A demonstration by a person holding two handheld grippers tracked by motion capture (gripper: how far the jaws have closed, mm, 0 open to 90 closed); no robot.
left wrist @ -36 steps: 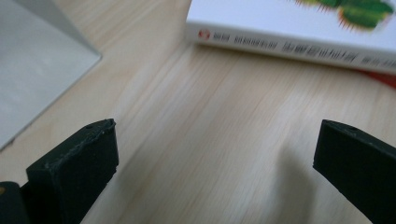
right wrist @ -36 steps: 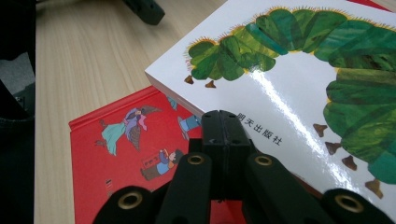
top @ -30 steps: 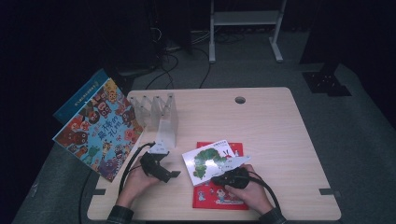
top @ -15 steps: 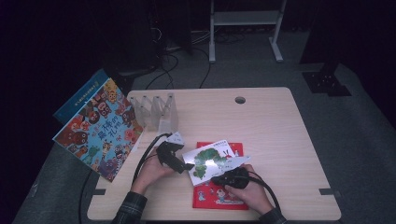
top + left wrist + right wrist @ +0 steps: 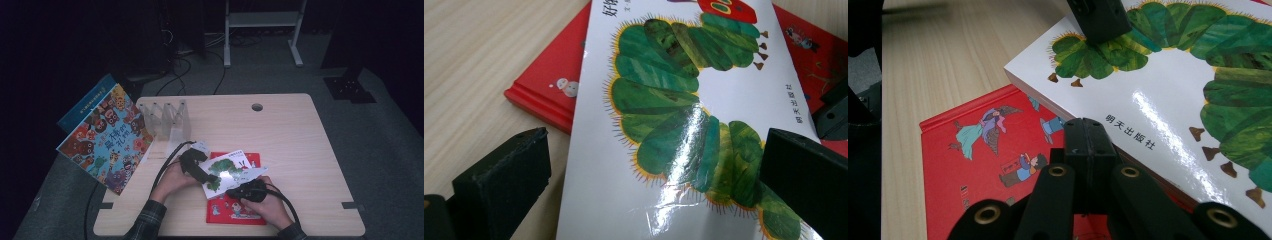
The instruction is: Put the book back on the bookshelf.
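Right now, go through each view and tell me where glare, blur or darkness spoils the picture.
High view: the room beyond the table is nearly black, and light flares on the caterpillar book. Left gripper view: a white sheen streaks the cover; the near black tongs look soft. Right gripper view: glare streaks the cover, and the top left corner is smeared and dark.

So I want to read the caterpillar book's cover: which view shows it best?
The left gripper view: the caterpillar book spans it. The right gripper view shows one corner with small print; the high view shows it small and tilted.
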